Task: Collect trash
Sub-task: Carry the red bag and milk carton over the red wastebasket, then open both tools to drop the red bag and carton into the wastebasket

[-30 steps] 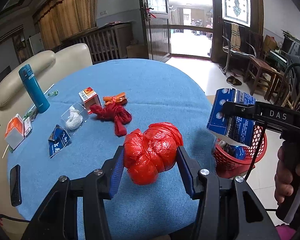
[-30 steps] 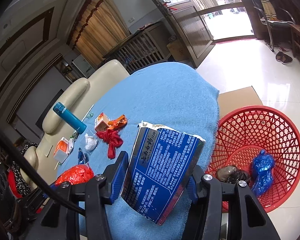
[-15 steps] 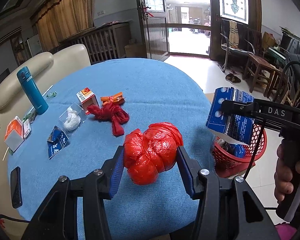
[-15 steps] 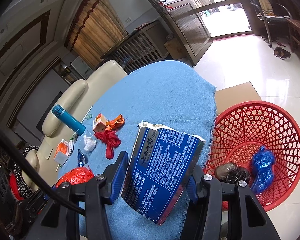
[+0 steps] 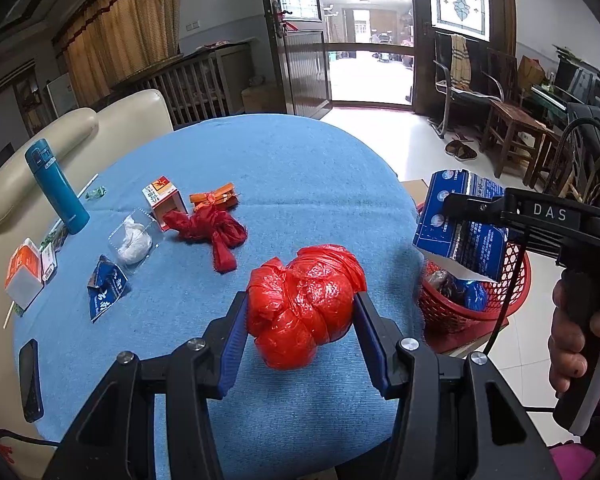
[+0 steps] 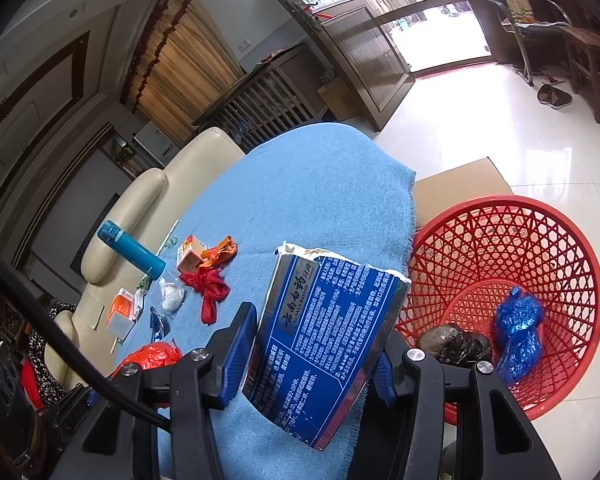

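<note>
My left gripper (image 5: 300, 312) is shut on a knotted red plastic bag (image 5: 304, 300) and holds it just above the blue tablecloth (image 5: 300, 168). My right gripper (image 6: 320, 332) is shut on a torn blue carton (image 6: 324, 340), held at the table's edge beside the red mesh basket (image 6: 540, 240) on the floor. The carton (image 5: 460, 224) also shows in the left wrist view, over the basket (image 5: 452, 312). The basket holds a blue bag (image 6: 518, 332) and a dark bag (image 6: 452, 344). A red rag (image 5: 212, 232), an orange wrapper (image 5: 214, 200) and a blue packet (image 5: 106, 288) lie on the table.
A teal flask (image 5: 56, 188), small orange-white boxes (image 5: 162, 198), a clear packet with white tissue (image 5: 132, 240) and a black phone (image 5: 30, 380) are on the table's left side. A cream sofa (image 5: 60, 132) stands behind. Cardboard (image 6: 460, 184) lies by the basket.
The right gripper with the blue carton has shifted slightly toward the basket. The left gripper keeps its hold on the red bag and has hardly moved.
</note>
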`<state>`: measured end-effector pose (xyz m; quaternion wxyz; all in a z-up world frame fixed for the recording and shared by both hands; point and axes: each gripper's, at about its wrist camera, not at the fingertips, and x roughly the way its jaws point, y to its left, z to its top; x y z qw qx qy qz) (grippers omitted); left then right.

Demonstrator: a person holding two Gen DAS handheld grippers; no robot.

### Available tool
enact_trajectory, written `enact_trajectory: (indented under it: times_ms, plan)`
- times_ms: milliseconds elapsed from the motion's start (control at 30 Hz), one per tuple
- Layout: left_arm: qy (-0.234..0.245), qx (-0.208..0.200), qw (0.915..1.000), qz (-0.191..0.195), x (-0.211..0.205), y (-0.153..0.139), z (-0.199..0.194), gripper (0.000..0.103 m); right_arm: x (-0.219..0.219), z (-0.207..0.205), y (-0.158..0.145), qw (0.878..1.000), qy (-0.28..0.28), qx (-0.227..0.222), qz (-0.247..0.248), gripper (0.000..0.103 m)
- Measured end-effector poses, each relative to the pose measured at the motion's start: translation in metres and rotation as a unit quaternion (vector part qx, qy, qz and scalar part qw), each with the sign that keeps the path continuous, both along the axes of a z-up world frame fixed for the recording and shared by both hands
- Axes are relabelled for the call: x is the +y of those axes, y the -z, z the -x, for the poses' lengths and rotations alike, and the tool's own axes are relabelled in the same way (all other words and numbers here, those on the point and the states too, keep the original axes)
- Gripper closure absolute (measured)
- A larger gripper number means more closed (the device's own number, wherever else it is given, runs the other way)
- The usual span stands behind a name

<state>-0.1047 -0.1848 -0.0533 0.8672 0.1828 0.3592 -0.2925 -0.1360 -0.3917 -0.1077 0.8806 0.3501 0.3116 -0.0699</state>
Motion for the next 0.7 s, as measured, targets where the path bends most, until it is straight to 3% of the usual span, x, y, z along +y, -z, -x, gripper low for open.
enact_trajectory:
  times_ms: [233,400,700]
  plan:
    - [0.011,-0.001,0.9999,-0.002,-0.004,0.001,0.002,0.049,-0.021,0.011,-0.002,0.999,0.031,-0.008,0.002,0.048]
    - [0.030,0.005,0.9996,0.000,-0.012,0.001,0.005,0.049,-0.063,0.040,-0.005,0.995,0.101,-0.016,0.008,0.048]
    - [0.106,0.038,0.9936,0.006,-0.071,-0.010,0.012,0.049,-0.123,0.096,0.007,0.981,0.194,-0.010,-0.017,0.048]
